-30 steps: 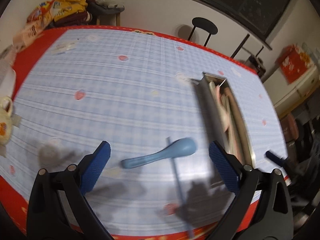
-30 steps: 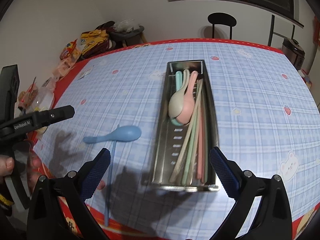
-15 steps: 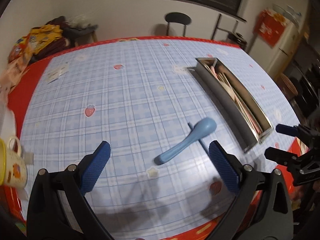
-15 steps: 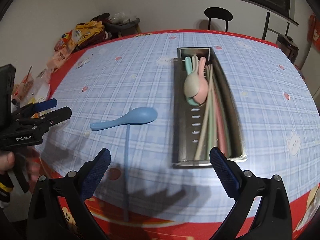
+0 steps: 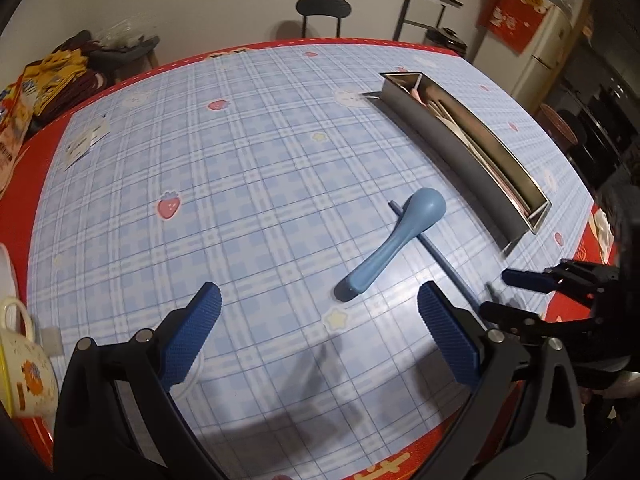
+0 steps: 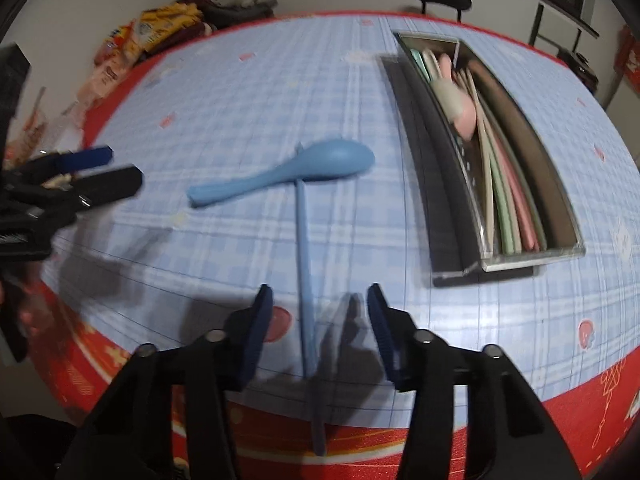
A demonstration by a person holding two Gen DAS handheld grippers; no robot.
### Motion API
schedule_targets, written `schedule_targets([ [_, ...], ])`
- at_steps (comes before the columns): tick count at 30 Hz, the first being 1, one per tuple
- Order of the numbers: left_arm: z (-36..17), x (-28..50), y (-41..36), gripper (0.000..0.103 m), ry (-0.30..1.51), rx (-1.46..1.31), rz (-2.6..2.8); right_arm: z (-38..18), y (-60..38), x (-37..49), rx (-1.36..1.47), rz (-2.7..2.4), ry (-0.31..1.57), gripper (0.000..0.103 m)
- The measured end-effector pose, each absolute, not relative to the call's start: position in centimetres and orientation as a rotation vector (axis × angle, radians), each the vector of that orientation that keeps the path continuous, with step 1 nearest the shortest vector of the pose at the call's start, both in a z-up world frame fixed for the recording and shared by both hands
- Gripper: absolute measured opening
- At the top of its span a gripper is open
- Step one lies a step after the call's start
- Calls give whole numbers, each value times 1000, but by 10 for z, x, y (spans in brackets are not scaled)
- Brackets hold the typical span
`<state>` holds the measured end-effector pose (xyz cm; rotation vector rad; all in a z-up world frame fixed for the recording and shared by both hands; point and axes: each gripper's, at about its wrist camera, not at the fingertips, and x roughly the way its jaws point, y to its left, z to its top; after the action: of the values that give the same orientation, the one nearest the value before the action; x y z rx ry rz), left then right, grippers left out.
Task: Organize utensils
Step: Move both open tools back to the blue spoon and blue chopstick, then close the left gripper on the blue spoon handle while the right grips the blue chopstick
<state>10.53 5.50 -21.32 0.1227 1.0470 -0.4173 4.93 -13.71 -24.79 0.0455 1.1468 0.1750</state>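
- My right gripper (image 6: 316, 300) has narrowed its jaws a good deal compared with a second ago, when they stood wide, and it has dropped low over the near table edge
- It has also swung off the metal tray (image 6: 448, 200) and lined up on the blue chopstick (image 6: 302, 240), so I judge the chopstick is the next piece to be lifted
- The jaws are part-closed but not clamped: there is clear gap on both sides of the chopstick, which runs between the pads, its near end overhanging the red border of the tablecloth (image 6: 240, 92)
- My left gripper (image 5: 318, 336) remains released and wide, holding nothing; its view has steadied from the blur of a second ago and now faces the blue spoon (image 5: 394, 246) squarely
- The blue spoon lies bowl-down on the cloth, ahead of the left pads and somewhat right of centre, its handle end nearest the tongs, not between them
- The spoon rests across the far part of the chopstick, so lifting the stick may tip or drag the spoon
- The tray sits beyond and right of the spoon, apart from it, already holding pale spoons (image 6: 454, 96) and several chopsticks (image 6: 506, 204)
- Only the blue pair is left loose, so the task looks near its end
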Motion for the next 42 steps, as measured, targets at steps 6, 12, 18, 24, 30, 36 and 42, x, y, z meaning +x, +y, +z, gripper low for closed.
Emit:
schedule_targets([
  [6,-220,114,31,96,1051,187,-481,-256,-132,41,-28,171,1155,30],
  [12,-231,123,0,86,1062,273,-559,-258,-148,33,32,155,1156,8],
  [18,-248,132,-31,67,1057,436,-624,-257,-152,29,64,152,1132,8],
  [24,-259,131,-58,63,979,647,-649,-257,-155,27,97,154,1123,8],
  [30,-265,131,-71,51,894,802,-636,-258,-156,26,117,152,1113,8],
  [36,-268,124,-74,45,823,880,-658,-257,-156,23,120,147,1110,8],
  [42,-274,110,-80,20,782,932,-699,-258,-156,27,116,143,1109,8],
])
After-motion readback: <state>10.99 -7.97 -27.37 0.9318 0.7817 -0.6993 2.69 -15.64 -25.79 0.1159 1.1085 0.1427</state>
